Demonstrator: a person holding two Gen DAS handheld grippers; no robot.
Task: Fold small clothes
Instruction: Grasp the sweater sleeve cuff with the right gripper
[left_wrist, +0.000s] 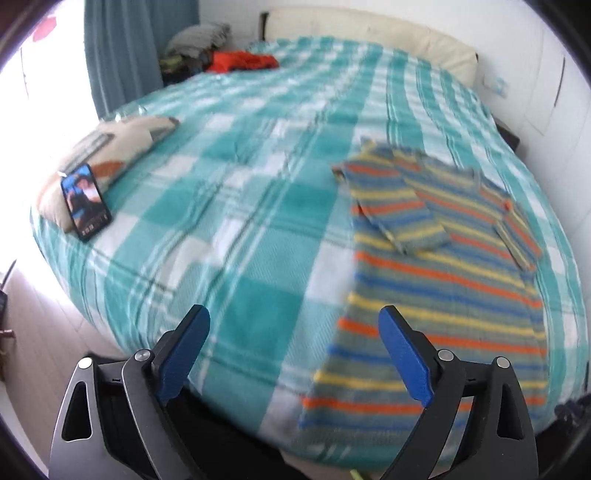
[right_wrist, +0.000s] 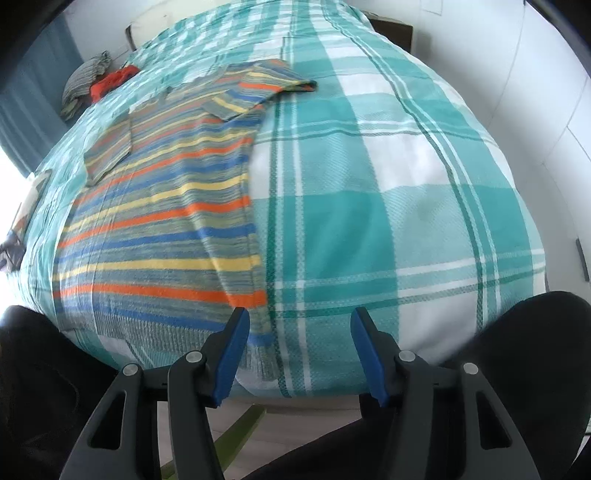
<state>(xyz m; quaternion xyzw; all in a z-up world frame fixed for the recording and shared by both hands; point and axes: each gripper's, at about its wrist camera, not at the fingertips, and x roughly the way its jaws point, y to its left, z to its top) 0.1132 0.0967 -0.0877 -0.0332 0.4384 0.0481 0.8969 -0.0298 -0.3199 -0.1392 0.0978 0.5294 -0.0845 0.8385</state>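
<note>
A: Where does the striped shirt (left_wrist: 436, 280) lie from each gripper?

B: In the left wrist view it fills the right half of the frame on the checked blanket (left_wrist: 240, 206), long axis running from the bottom edge up toward the centre right, both sleeves folded in over the chest. The left gripper (left_wrist: 295, 354) hangs over the hem's left corner, jaws wide apart, holding nothing.

A: And the other?

B: In its own view the right gripper (right_wrist: 299, 354) stands about half open and empty, the shirt (right_wrist: 162, 206) up and left, hem corner just by its left finger. I judge both equally near the hem.
</note>
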